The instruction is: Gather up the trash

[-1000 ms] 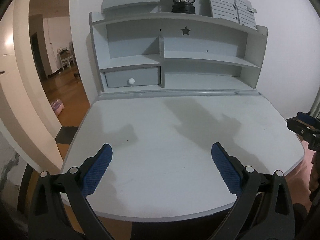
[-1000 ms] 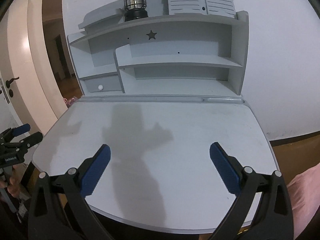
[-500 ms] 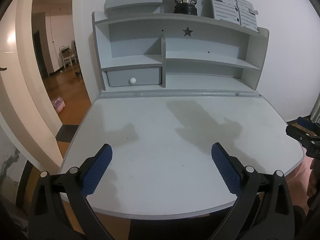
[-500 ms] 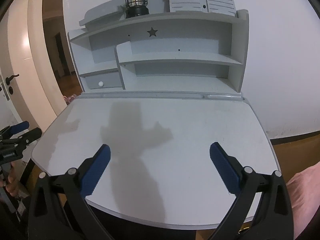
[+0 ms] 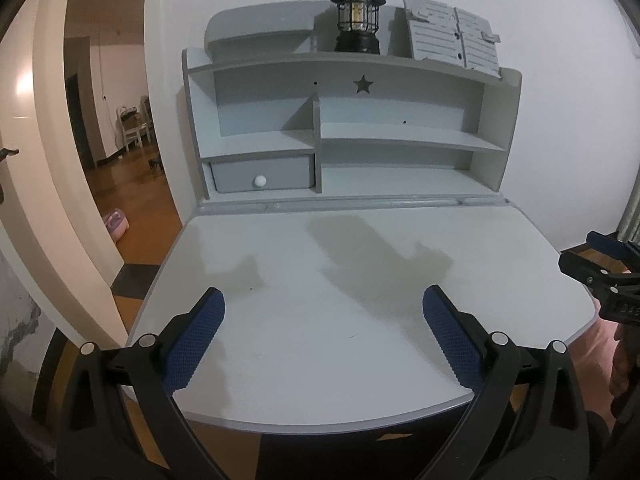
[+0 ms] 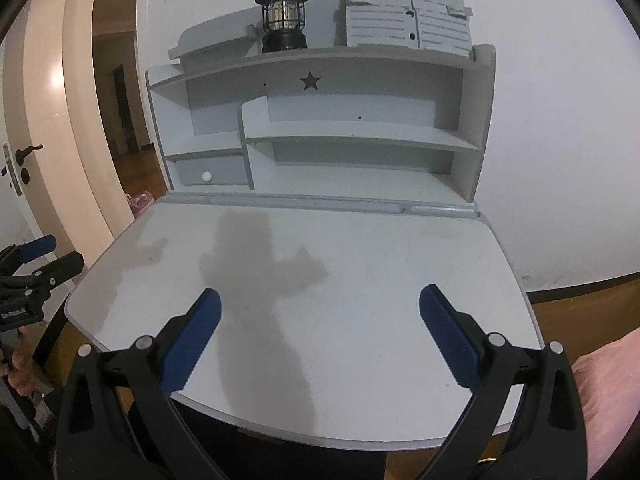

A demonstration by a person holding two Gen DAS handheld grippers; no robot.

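My left gripper (image 5: 323,336): I hold it over the near edge of the desk, fingers spread wide, nothing between the blue pads (image 5: 195,344).
My right gripper (image 6: 320,336): I hold it the same way, jaws wide apart and empty, above the near right part of the desk; it also shows at the right border of the left wrist view (image 5: 600,276).
Desk (image 5: 360,280): pale grey top with a rounded near edge and a raised grey lip along the far side; only the shadows of my grippers lie on it.
Trash: I cannot see any on the desk top or on the shelves in either view, so I cannot tell where it is or how it looks.
Hutch (image 6: 320,128): stands on the far side of the desk against the white wall, open shelves with a star cutout (image 6: 310,80).
Drawer (image 5: 262,174): low left in the hutch, closed, with a white round knob.
Lantern (image 6: 283,20): black, upright on the hutch's top shelf.
Slatted grey panel (image 6: 406,20): leans on the wall just right of the lantern.
Open room, left: a doorway (image 5: 108,120) and wood floor beyond the desk's left edge.
Open room, right: wood floor (image 6: 580,300) past the right edge, with white wall behind.
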